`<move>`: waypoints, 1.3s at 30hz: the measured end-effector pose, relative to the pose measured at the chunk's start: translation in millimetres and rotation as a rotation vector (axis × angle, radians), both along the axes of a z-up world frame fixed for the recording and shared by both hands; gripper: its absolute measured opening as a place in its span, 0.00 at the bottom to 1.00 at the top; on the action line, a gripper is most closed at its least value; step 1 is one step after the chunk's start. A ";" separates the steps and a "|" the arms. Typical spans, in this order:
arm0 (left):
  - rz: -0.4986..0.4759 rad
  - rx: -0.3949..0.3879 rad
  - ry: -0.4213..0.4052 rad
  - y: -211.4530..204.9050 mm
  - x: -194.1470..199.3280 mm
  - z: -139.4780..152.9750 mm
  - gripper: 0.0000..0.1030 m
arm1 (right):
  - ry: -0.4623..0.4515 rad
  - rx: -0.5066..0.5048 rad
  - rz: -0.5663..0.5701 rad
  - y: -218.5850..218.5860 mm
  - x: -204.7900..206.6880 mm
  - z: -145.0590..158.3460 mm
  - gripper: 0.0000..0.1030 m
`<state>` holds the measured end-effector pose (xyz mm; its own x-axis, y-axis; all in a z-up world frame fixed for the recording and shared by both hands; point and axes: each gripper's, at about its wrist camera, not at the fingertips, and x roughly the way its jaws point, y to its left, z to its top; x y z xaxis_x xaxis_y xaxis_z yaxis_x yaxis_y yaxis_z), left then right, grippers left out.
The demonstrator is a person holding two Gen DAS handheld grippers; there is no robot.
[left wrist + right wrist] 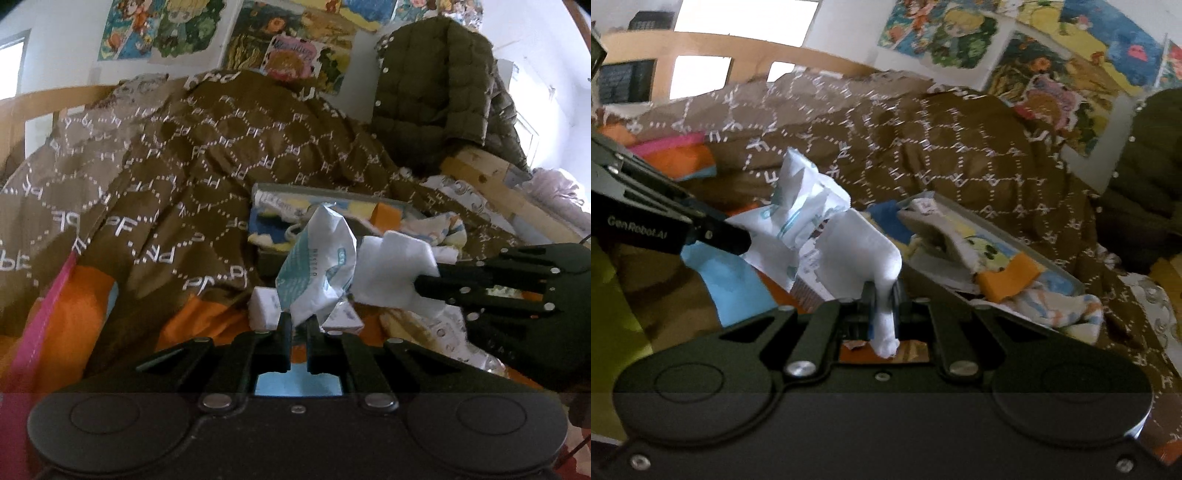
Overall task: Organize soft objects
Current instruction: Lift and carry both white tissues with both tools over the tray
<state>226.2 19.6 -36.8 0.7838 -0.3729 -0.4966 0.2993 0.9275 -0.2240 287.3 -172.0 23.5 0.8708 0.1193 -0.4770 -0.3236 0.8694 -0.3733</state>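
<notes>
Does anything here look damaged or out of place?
The white and teal plastic wrapper, pinched by the left gripper, is crumpled and open. The right gripper pulls a white soft pad from it.

matte black left claw point(297, 325), silver screws, right claw point(882, 295), white "genrobot.ai" lettering

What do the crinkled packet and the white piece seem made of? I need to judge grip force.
The packet, pinched by the left gripper, looks like thin glossy plastic film: sharp creases, printed teal. The white piece in the right gripper looks like soft matte cloth or tissue: it squeezes thin between the fingers.
</notes>
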 end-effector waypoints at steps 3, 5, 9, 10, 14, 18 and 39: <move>0.004 -0.008 -0.013 -1.8 -4.0 6.9 0.06 | -0.020 0.033 -0.034 -10.3 -12.9 11.7 0.04; 0.007 -0.013 -0.029 -3.6 -9.0 13.9 0.06 | -0.036 0.053 -0.056 -17.5 -22.2 19.5 0.04; 0.005 -0.016 -0.076 -8.3 -23.1 29.1 0.06 | -0.071 0.095 -0.097 -29.8 -47.3 34.7 0.04; 0.007 -0.011 -0.092 -10.1 -27.7 32.6 0.06 | -0.077 0.102 -0.102 -32.2 -52.4 38.3 0.04; 0.005 0.005 -0.128 -24.3 -45.1 49.1 0.06 | -0.114 0.146 -0.118 -40.3 -70.5 53.6 0.04; -0.018 0.042 -0.172 -43.1 -57.0 66.1 0.06 | -0.168 0.203 -0.142 -57.0 -89.4 72.3 0.04; -0.006 0.086 -0.182 -122.0 31.3 83.5 0.06 | -0.326 0.370 -0.320 -146.3 -97.0 76.3 0.04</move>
